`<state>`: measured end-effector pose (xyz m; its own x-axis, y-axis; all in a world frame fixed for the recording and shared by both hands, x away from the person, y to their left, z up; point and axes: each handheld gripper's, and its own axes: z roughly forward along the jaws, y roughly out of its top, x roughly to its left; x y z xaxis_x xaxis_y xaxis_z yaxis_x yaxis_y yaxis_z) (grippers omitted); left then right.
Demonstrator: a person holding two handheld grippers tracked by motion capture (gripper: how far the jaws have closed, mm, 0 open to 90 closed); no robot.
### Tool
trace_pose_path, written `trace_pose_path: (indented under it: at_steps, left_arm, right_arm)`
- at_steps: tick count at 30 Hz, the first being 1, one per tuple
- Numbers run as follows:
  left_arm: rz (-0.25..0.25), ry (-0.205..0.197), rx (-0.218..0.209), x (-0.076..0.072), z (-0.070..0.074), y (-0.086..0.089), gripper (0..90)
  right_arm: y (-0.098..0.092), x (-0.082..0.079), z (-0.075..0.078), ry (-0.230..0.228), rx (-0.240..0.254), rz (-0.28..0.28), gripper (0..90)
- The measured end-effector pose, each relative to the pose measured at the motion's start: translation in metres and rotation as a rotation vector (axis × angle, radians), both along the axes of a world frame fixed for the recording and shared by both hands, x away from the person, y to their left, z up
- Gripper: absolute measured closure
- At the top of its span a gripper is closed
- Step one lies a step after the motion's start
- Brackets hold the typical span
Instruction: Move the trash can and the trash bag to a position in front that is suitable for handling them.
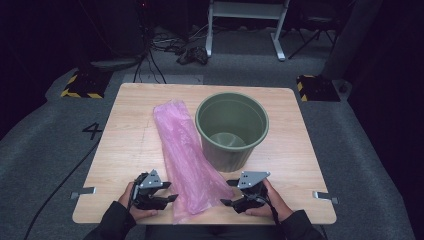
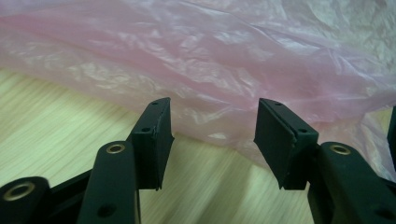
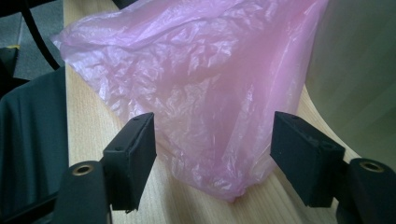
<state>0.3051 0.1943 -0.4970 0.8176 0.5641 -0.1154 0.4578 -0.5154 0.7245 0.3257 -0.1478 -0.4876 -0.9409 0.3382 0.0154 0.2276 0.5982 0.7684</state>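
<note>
— Looking down from the high view, where does the pink plastic bag [image 1: 185, 155] lie?

— Flat on the wooden table [image 1: 125, 130], a long crumpled strip. It runs from about eleven o'clock of the table's middle down to the near edge at six o'clock. Its far end is beside the rim of the green bucket [image 1: 231, 129], and its right side passes close along the bucket's base.

— And the bucket itself?

— Upright, mouth open, a little past the table's centre toward one o'clock.

— Where are the grippers?

— Both at the near edge, each in a hand. The left gripper [image 1: 170, 191] sits at nine o'clock of the bag's near end, jaws pointing toward three o'clock at the plastic. The right gripper [image 1: 228, 192] sits at three o'clock of that same end, jaws pointing toward nine o'clock.

— Are they holding the bag?

— No. In the left gripper view the left gripper [image 2: 212, 135] has its jaws spread, bare wood between them, and the bag's edge [image 2: 224, 70] lies just beyond the tips at twelve o'clock. In the right gripper view the right gripper [image 3: 212, 154] stands wide apart too; the bag's corner [image 3: 205, 107] reaches into the gap between the pads, but neither pad presses on it.

— Anything off the table?

— Cables [image 1: 165, 45] on the grey floor at twelve o'clock.
</note>
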Motion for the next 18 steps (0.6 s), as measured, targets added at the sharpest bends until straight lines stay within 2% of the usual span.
trace_pose_path:
  at_steps: [4, 5, 8, 14, 16, 18]
  left_arm:
    - [-0.031, 0.002, 0.002, 0.0, -0.002, -0.015, 47.6]
    - [-0.033, -0.001, 0.004, 0.0, -0.002, -0.018, 47.6]
    - [-0.051, -0.001, 0.002, 0.0, -0.002, -0.028, 48.0]
    - [-0.086, -0.01, 0.0, -0.002, -0.002, -0.044, 46.0]
    - [-0.092, -0.023, 0.011, -0.004, -0.001, -0.045, 41.8]
    - [-0.08, -0.03, -0.001, -0.004, 0.002, -0.04, 39.1]
  right_arm:
    - [0.0, 0.003, -0.003, -0.019, -0.024, -0.027, 59.5]
    - [-0.001, 0.004, -0.004, -0.012, -0.021, -0.027, 65.1]
    - [-0.004, 0.008, -0.007, -0.025, -0.048, -0.045, 75.9]
    - [-0.014, 0.017, -0.009, -0.023, -0.065, -0.077, 88.6]
    - [-0.018, 0.018, -0.009, -0.026, -0.071, -0.079, 89.5]
    - [-0.025, 0.021, -0.008, -0.024, -0.074, -0.096, 90.0]
